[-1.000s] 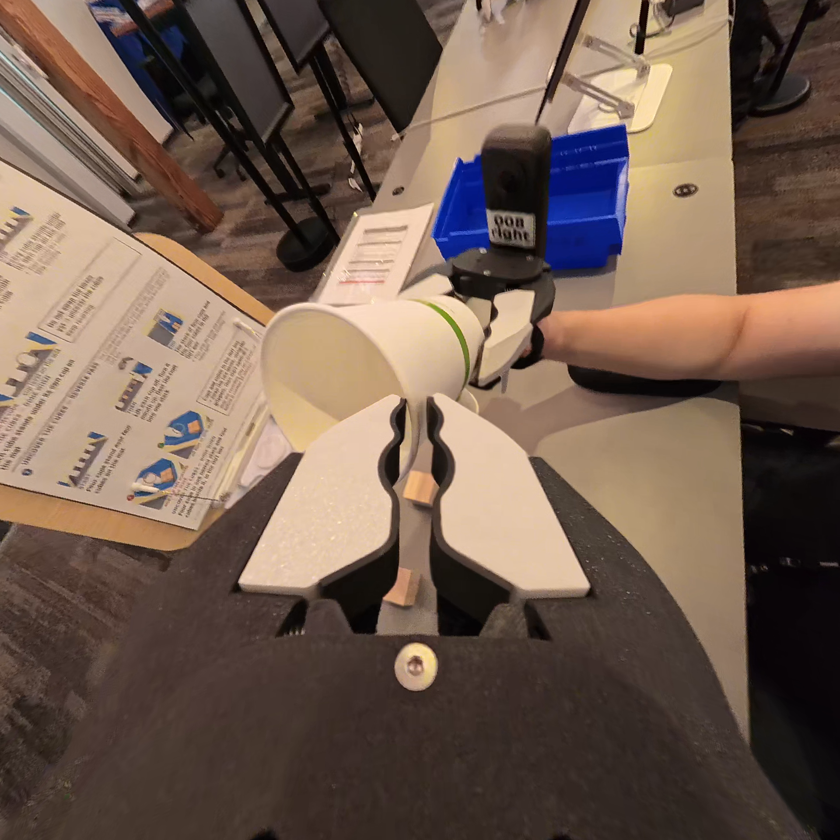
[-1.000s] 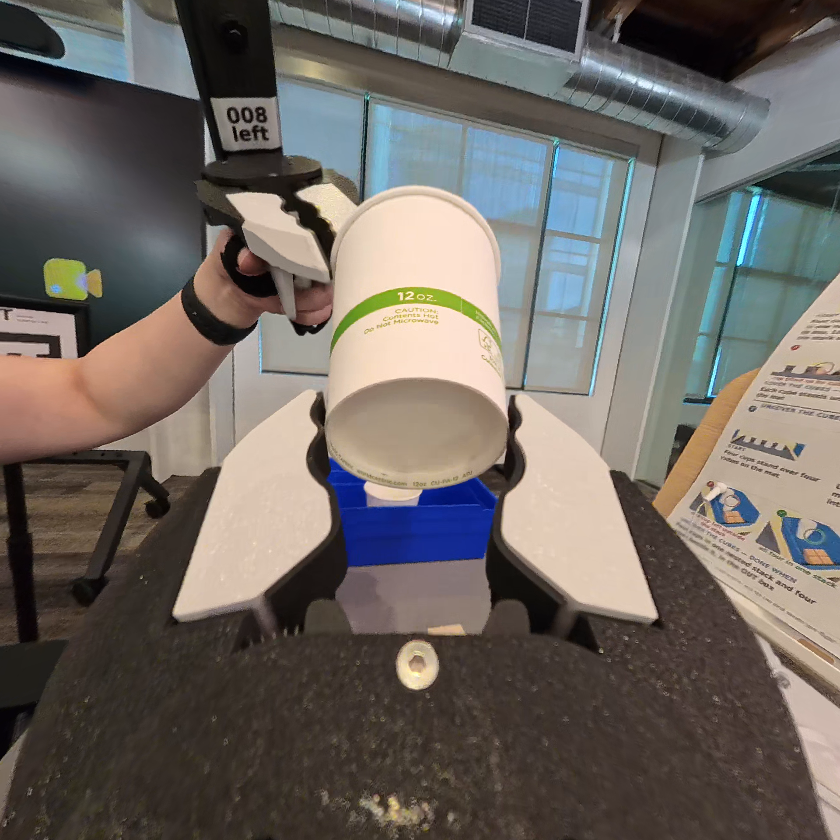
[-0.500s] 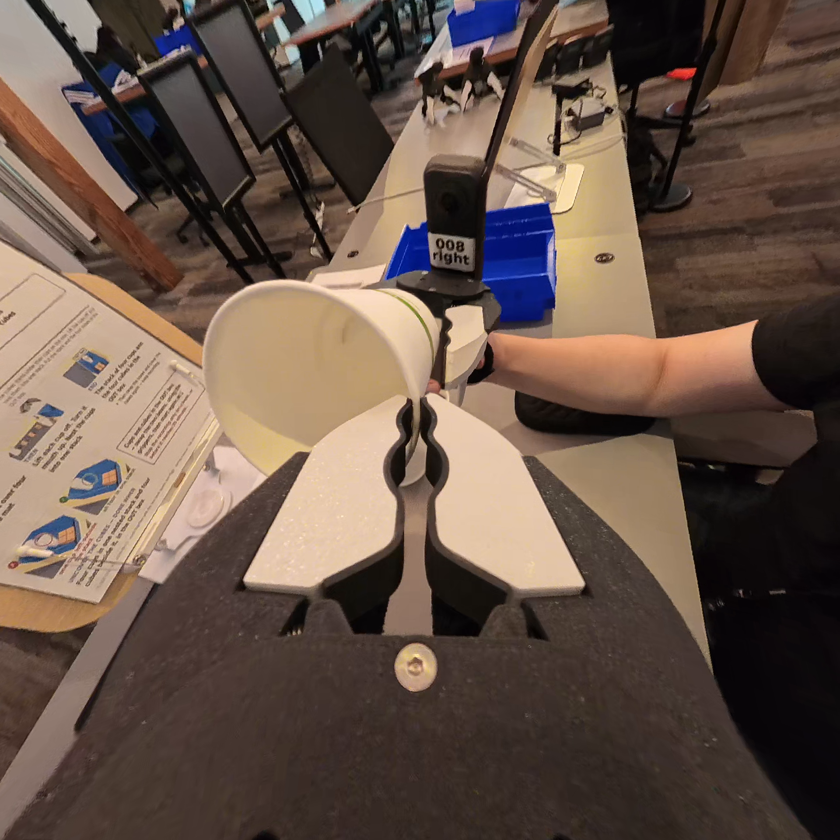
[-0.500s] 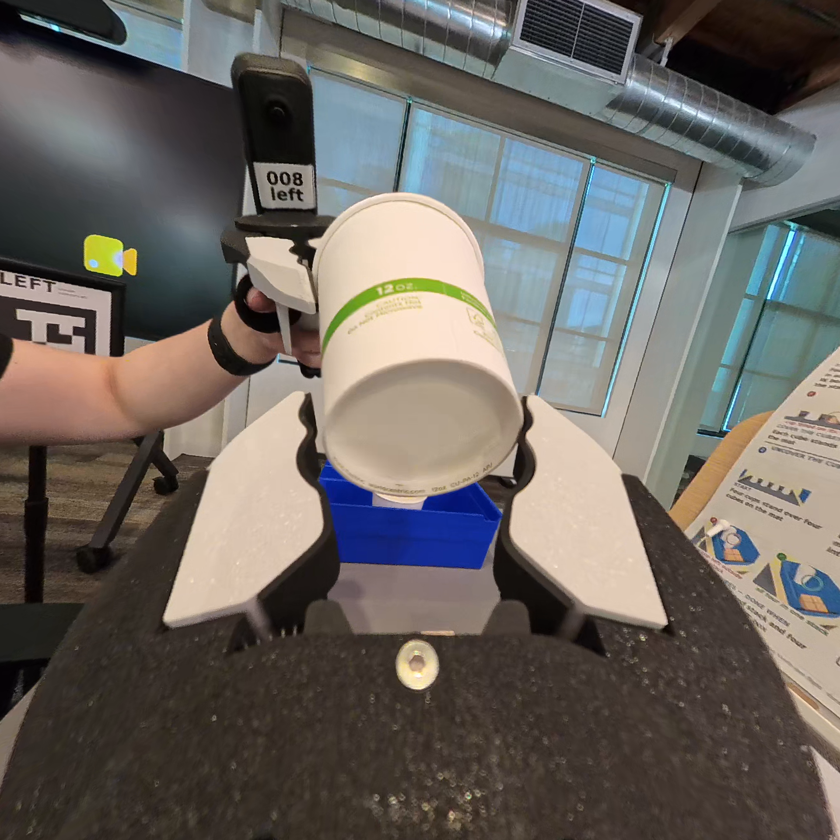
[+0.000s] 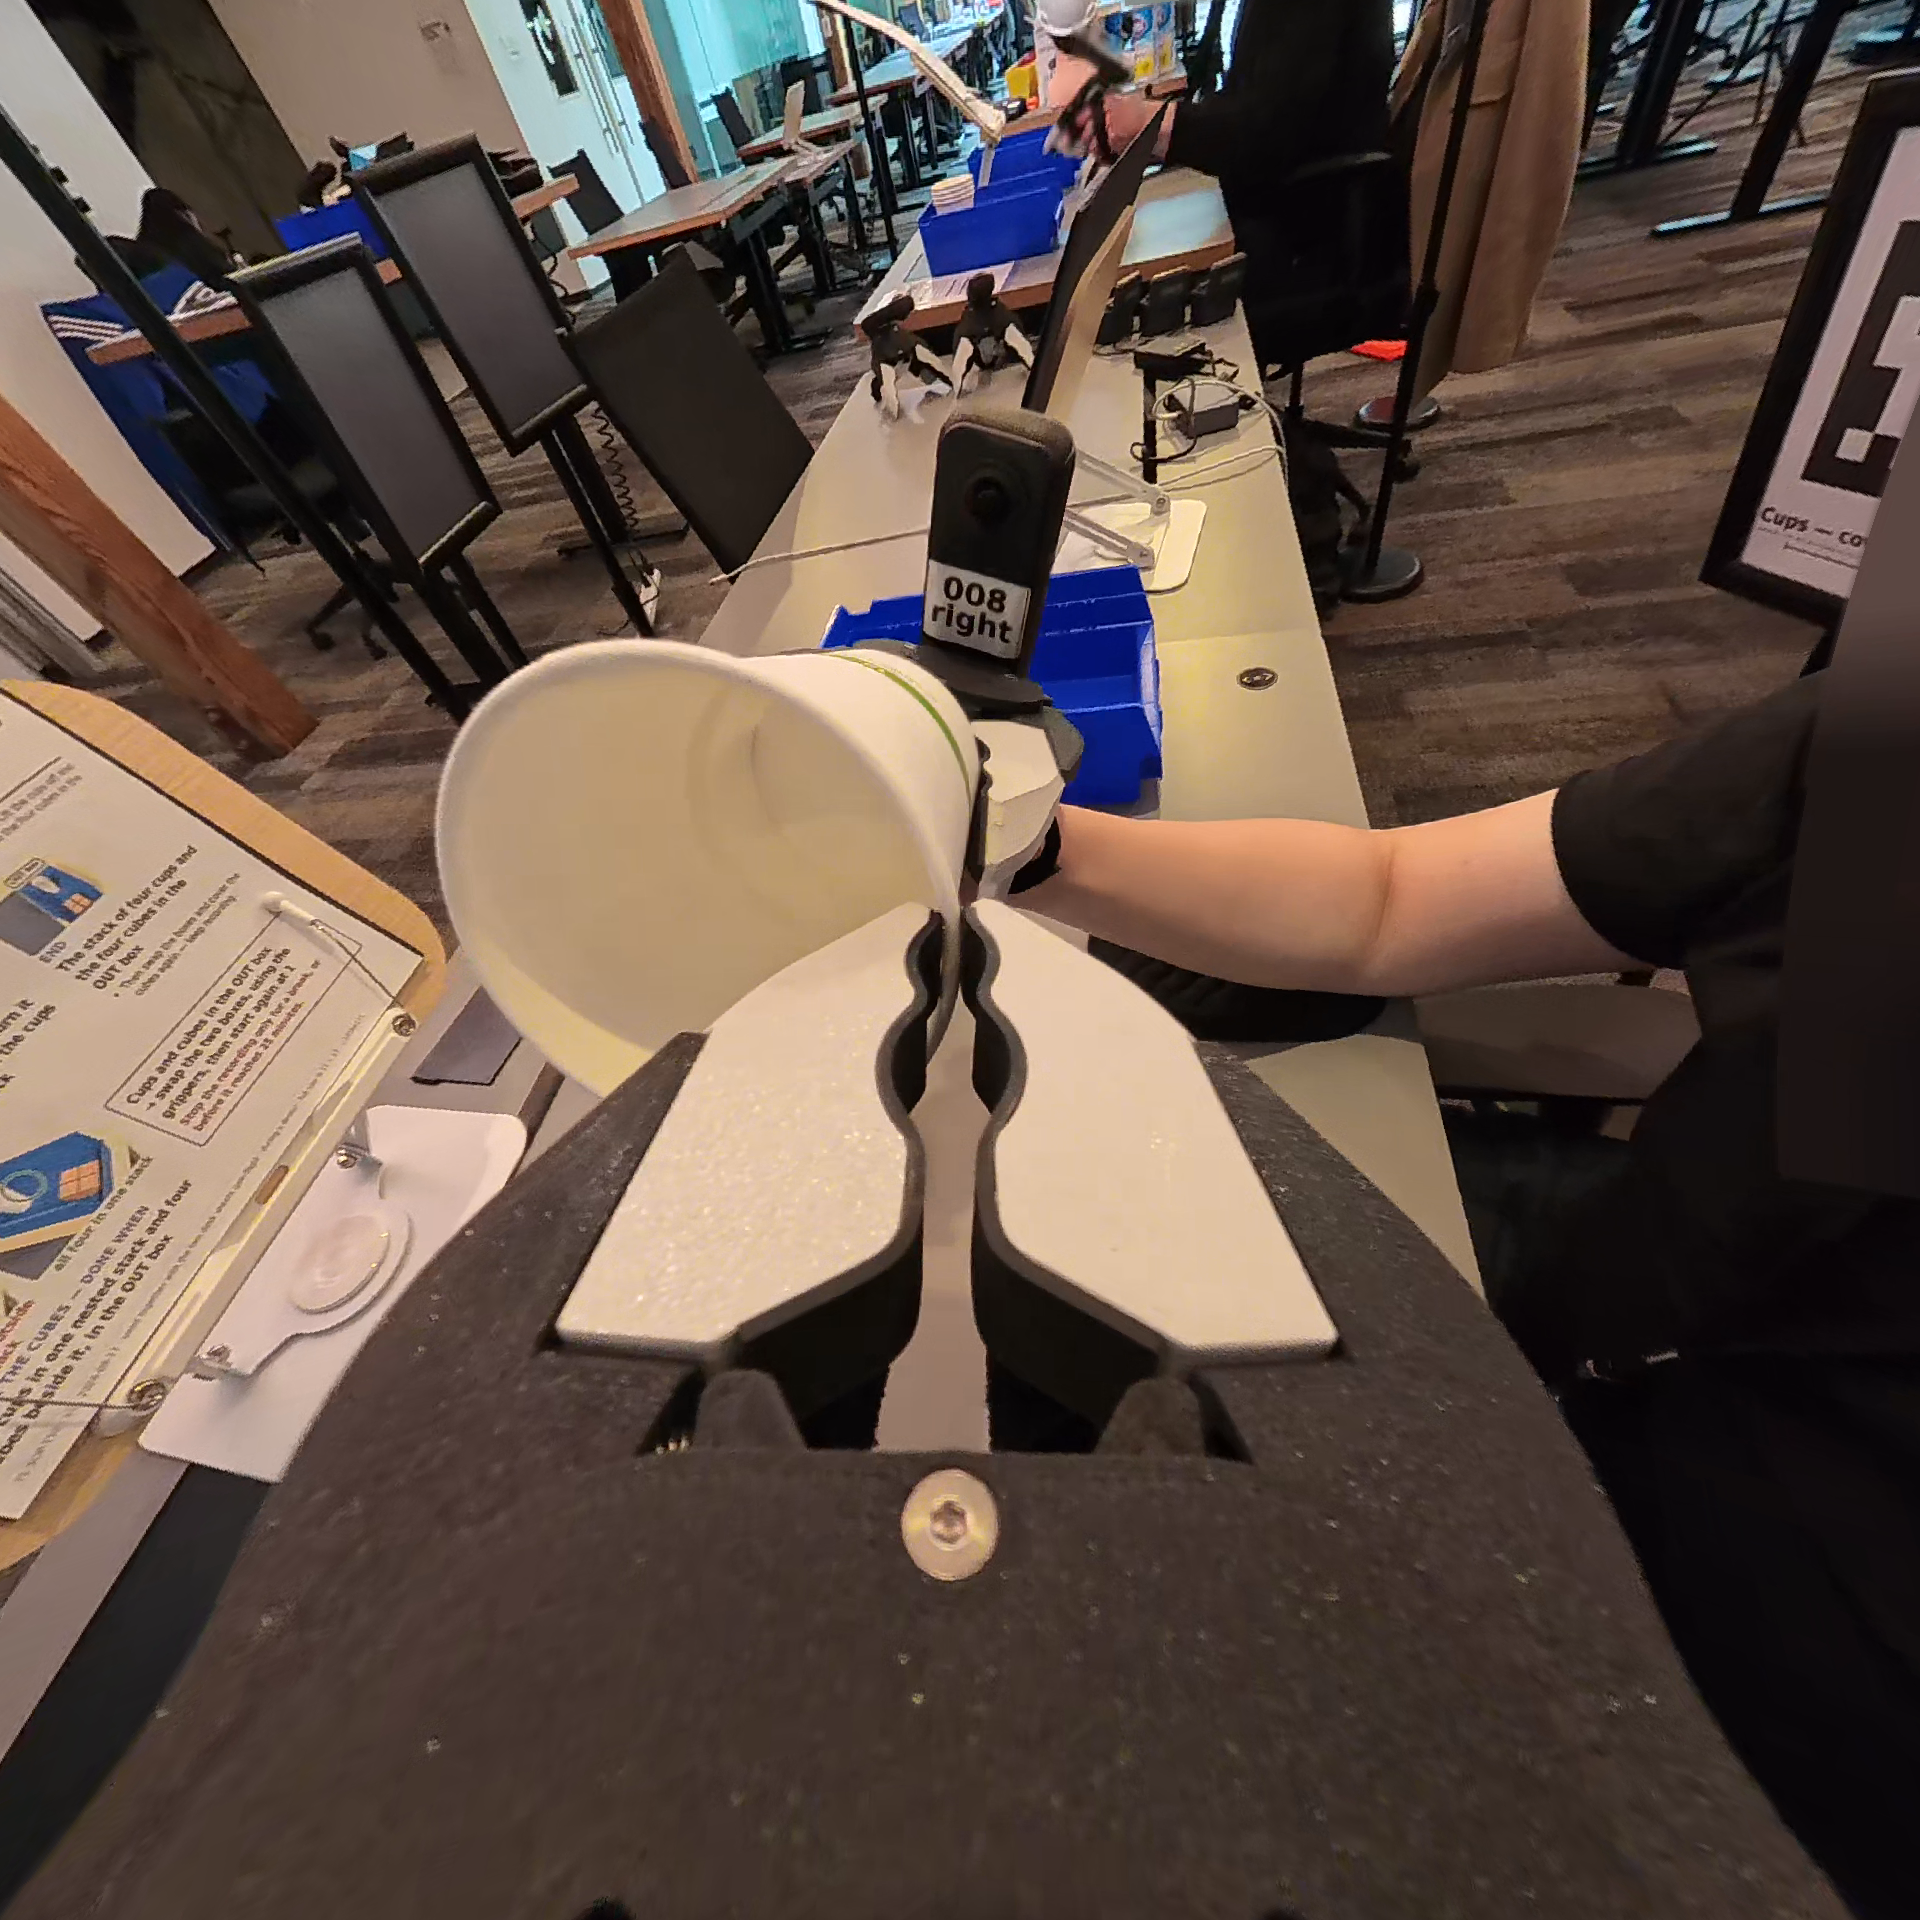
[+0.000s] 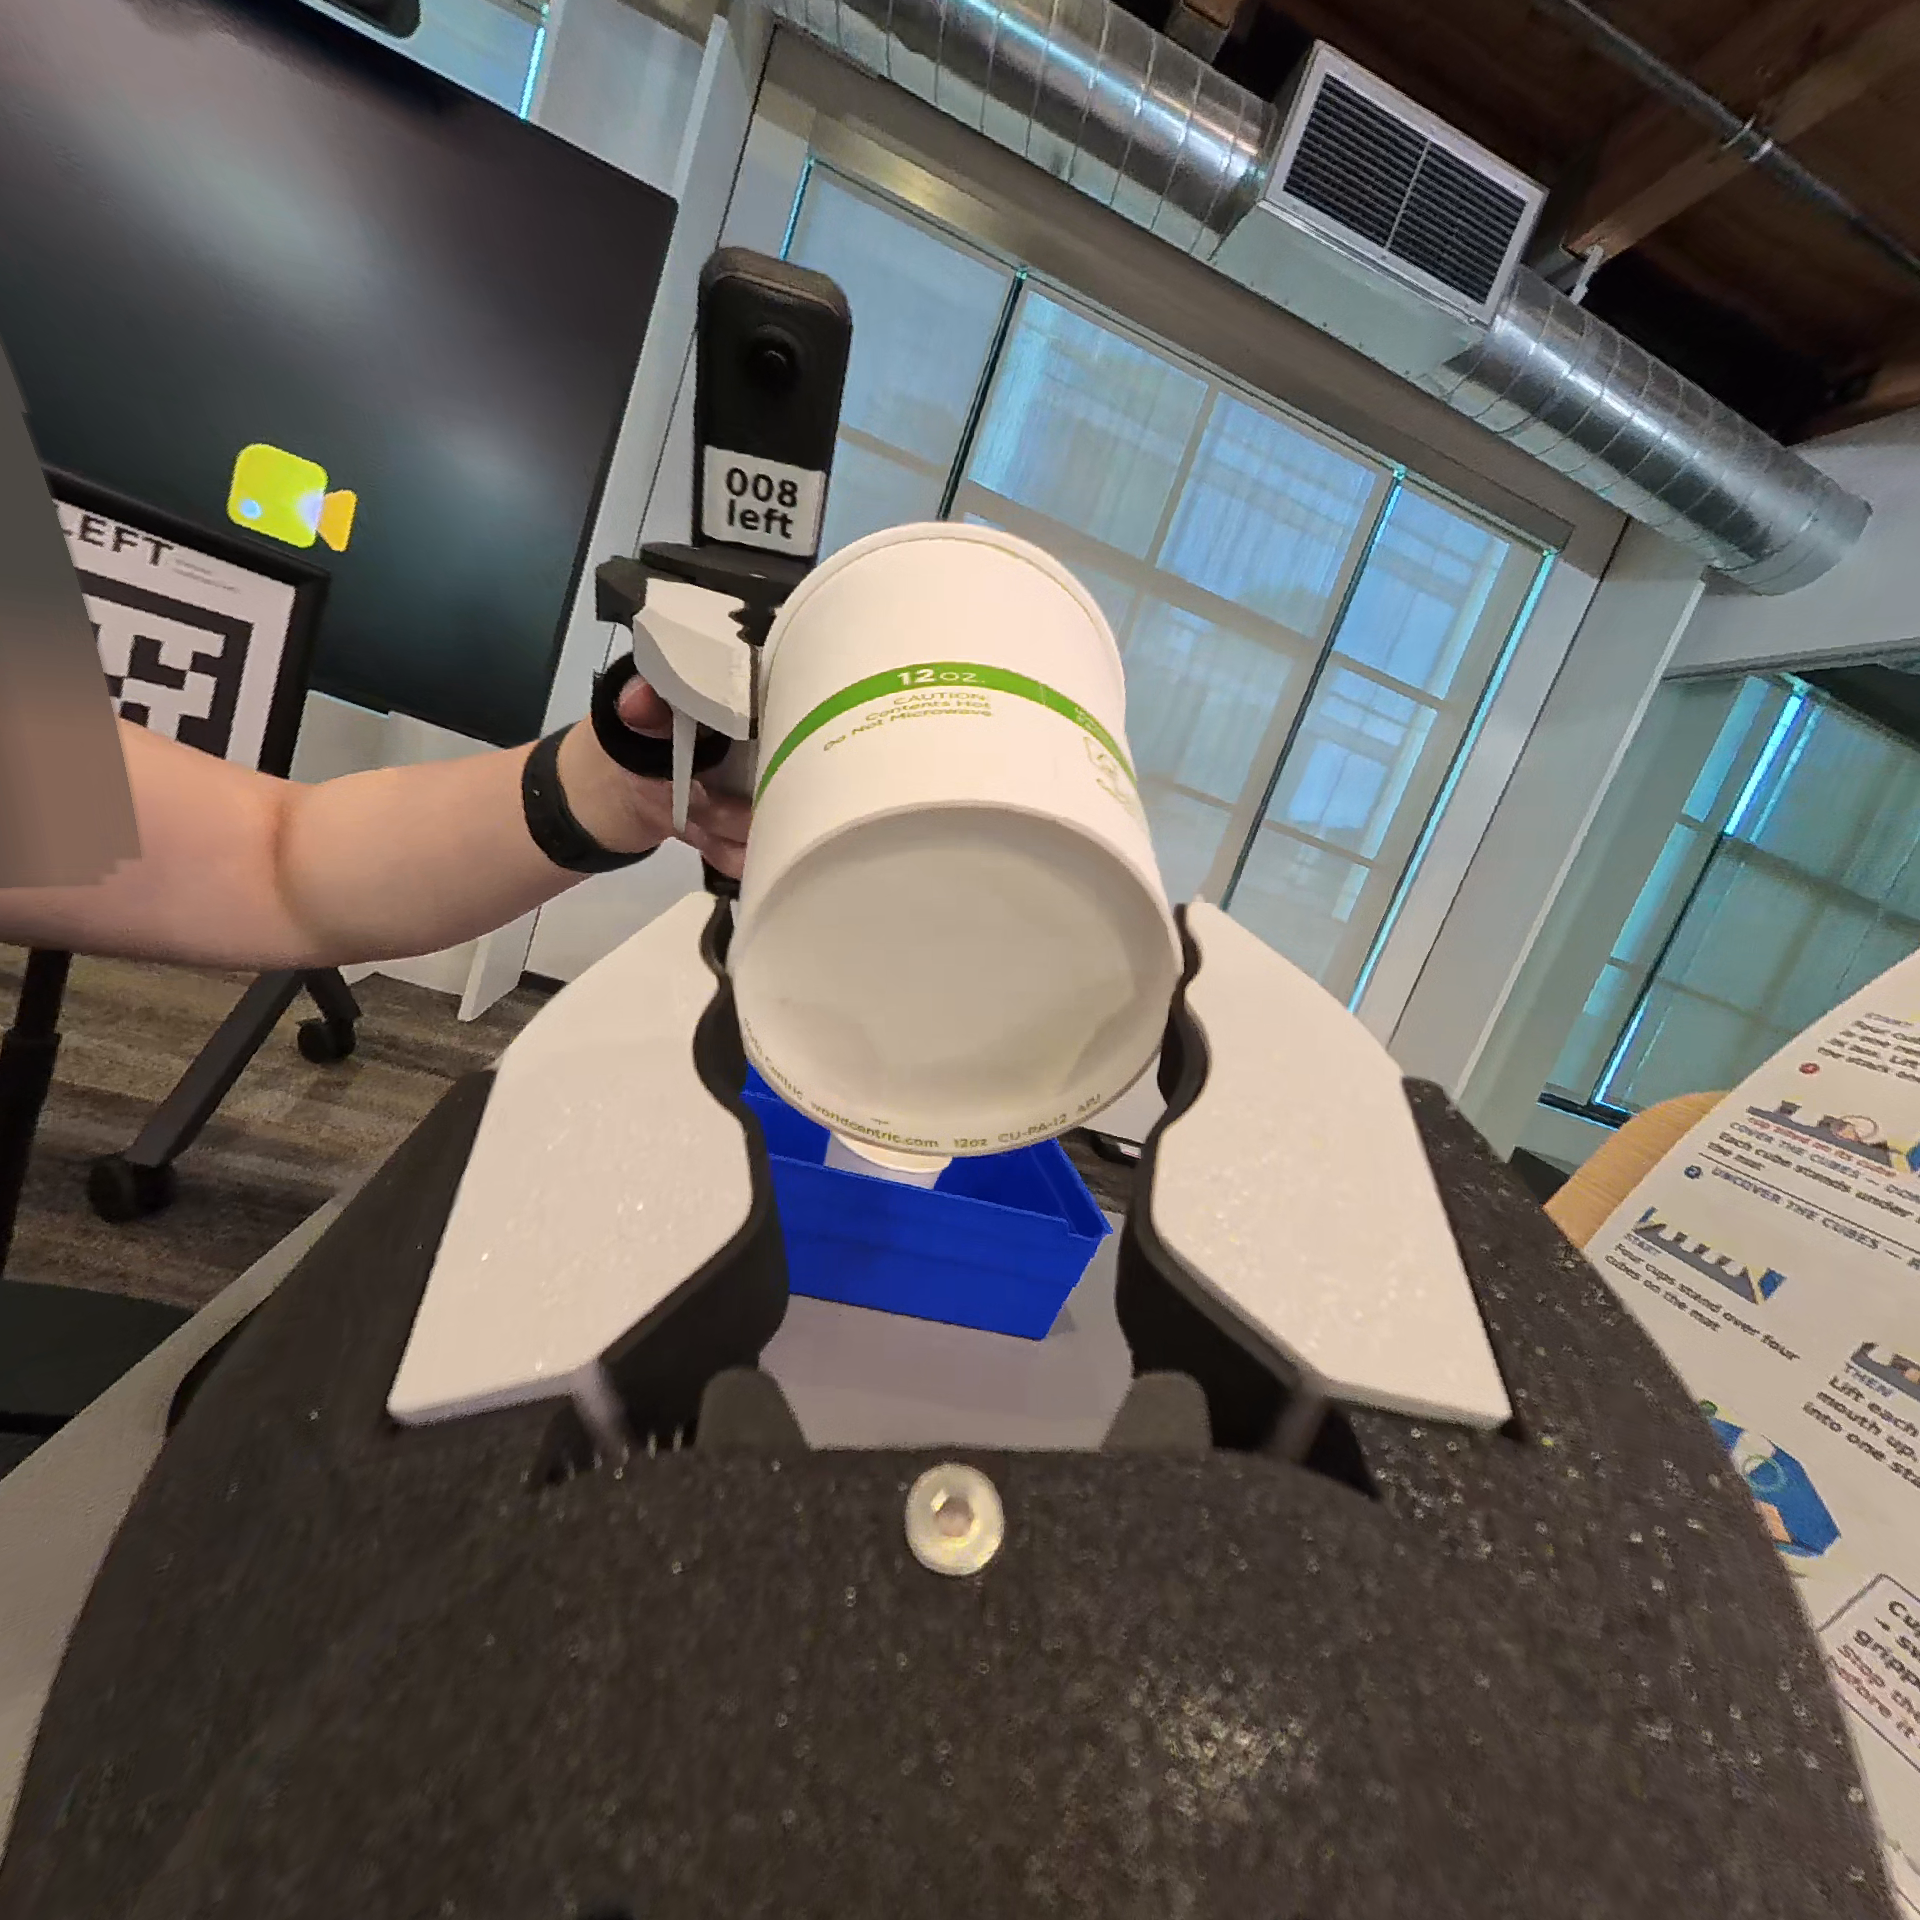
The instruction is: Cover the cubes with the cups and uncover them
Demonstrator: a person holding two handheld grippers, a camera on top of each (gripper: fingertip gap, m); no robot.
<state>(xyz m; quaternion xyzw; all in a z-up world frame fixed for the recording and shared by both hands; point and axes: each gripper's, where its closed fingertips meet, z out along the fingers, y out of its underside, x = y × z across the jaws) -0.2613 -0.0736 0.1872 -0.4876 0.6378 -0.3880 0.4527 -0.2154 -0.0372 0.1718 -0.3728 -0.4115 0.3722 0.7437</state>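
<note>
Aloft | cup base clamped in right gripper | left gripper seemingly pinches rim

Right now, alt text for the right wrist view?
The right tongs grip the base of a white paper cup with a green band, held on its side in the air. The left tongs pinch its rim from the far side. A blue bin sits on the table below.

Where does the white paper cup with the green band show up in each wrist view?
Left wrist view: paper cup centre-left, open mouth facing the camera, rim pinched at the claw tips.
Right wrist view: cup centre, base facing the camera, between the fingers.
Shared landmark: blue bin behind or below the cup.
</note>
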